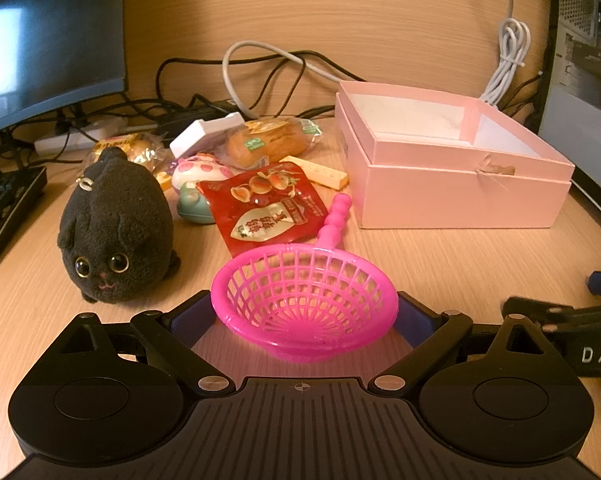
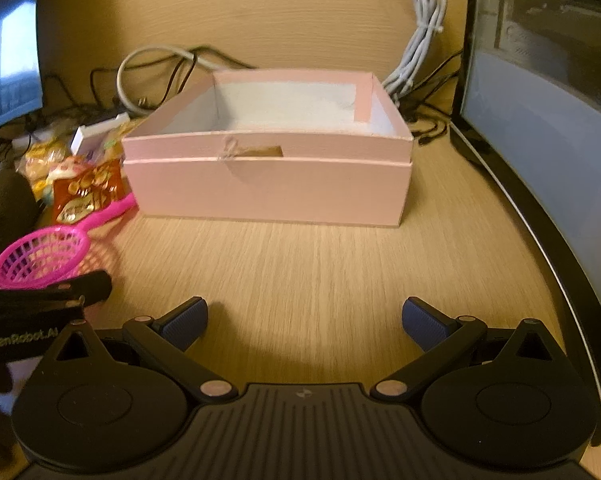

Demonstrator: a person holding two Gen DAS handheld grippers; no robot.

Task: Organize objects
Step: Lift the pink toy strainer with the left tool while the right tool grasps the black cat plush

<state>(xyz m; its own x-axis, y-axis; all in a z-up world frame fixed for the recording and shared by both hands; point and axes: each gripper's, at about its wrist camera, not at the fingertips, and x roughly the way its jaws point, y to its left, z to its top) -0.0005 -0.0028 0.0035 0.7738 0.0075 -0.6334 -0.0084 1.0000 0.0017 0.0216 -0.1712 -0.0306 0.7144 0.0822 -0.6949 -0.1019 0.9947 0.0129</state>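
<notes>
While the left gripper (image 1: 304,312) is closing its blue pads on the bowl of a pink strainer (image 1: 306,300), the strainer's handle is pointing toward a red snack packet (image 1: 266,206) printed with writing too small to read. The right gripper (image 2: 304,322) is hovering wide open and empty over the bare table (image 2: 320,256), facing an open pink box (image 2: 268,172) that is sitting near a dark monitor. "GenRobot.AI" is showing on the left gripper's body in the right wrist view. A black plush cat (image 1: 114,228) is sitting left of the strainer, with wrapped bread (image 1: 270,142), a white case (image 1: 206,132) and tangled cables (image 1: 260,68) lying behind.
</notes>
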